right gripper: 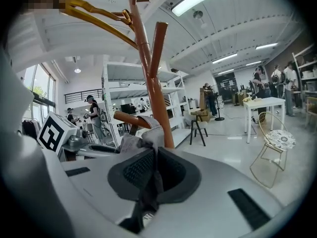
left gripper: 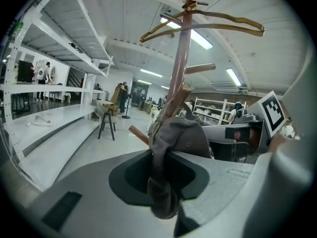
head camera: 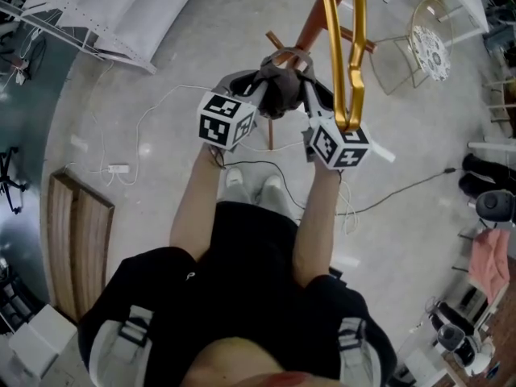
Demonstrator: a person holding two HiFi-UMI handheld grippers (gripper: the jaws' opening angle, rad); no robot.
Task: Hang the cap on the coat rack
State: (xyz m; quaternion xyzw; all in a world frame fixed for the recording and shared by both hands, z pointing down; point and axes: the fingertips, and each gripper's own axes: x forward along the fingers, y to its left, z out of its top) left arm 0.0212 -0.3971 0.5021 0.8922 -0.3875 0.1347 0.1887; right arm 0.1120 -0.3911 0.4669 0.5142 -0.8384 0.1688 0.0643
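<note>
Grey fabric cap (head camera: pixel 278 87) is held spread between the two tools, raised right up against the pole of the reddish-brown wooden coat rack (head camera: pixel 313 27). The left tool (left gripper: pixel 158 175) is clenched on a thick bunch of cloth at one edge. The right tool (right gripper: pixel 151 180) is pressed almost flat on a thinner fold at the opposite edge. In the right gripper view a short rounded peg (right gripper: pixel 119 117) juts from the pole toward the left tool's side, and the cap's band lies against it. Whether the band is already over the peg's tip or only beside it cannot be told. The coming move likely turns on this: the peg's long axis runs outward from the pole, so the cap's opening must drop along it, with the left tool apparently nearer the tip. A golden clothes hanger (head camera: pixel 348 55) hangs just beside the right tool.
</note>
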